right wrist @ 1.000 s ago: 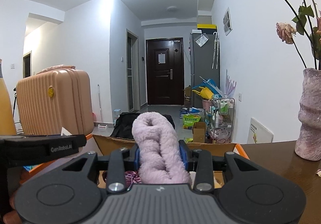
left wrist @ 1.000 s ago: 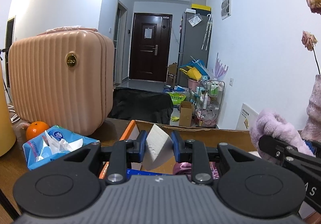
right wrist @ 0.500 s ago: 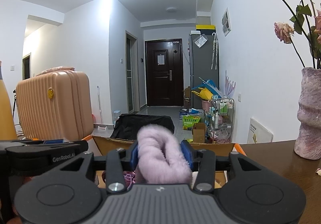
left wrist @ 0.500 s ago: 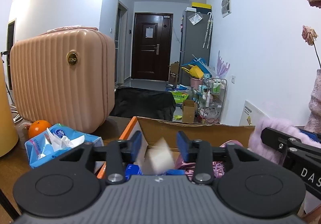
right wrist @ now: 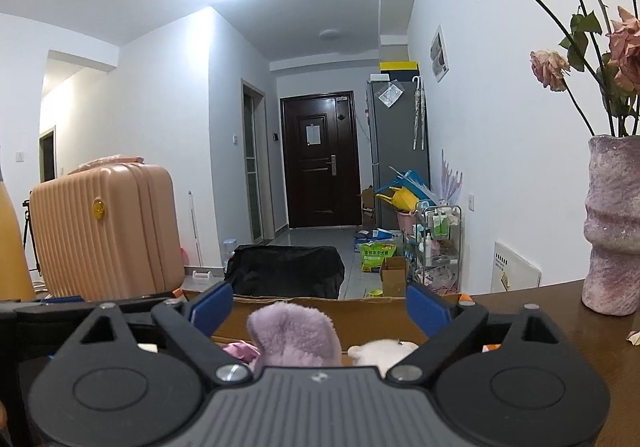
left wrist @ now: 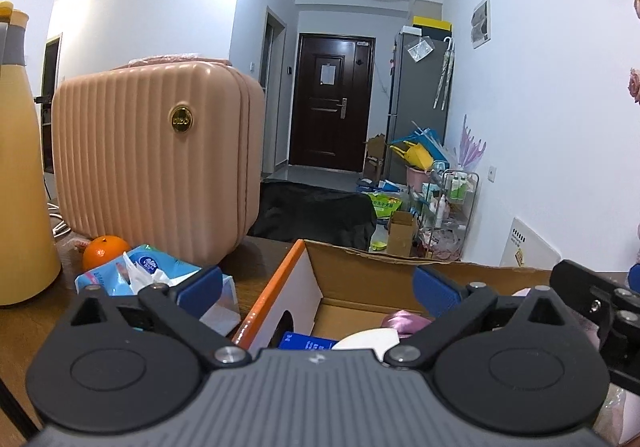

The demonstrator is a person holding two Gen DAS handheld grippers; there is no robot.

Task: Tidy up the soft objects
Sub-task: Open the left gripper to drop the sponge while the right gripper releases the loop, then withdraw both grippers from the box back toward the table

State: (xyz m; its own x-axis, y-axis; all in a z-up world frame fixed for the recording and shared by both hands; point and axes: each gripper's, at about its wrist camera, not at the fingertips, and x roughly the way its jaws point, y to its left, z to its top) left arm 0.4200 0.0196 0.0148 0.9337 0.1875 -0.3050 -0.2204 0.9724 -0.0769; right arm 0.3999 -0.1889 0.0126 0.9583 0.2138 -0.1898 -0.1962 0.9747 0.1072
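Right wrist: right gripper point(right wrist: 318, 309) spread above box point(right wrist: 320, 307), plush point(right wrist: 294, 335) inside; left gripper point(left wrist: 318, 289) spread.

- Left gripper point(left wrist: 318, 287): ribbed dark-grey housing at 6 o'clock, two matte black round discs, black linkage arms with silver screws, blue pads point(left wrist: 199, 284).
- Right gripper point(right wrist: 320, 307): matching build, with blue pads point(right wrist: 212, 305) and a small white logo.
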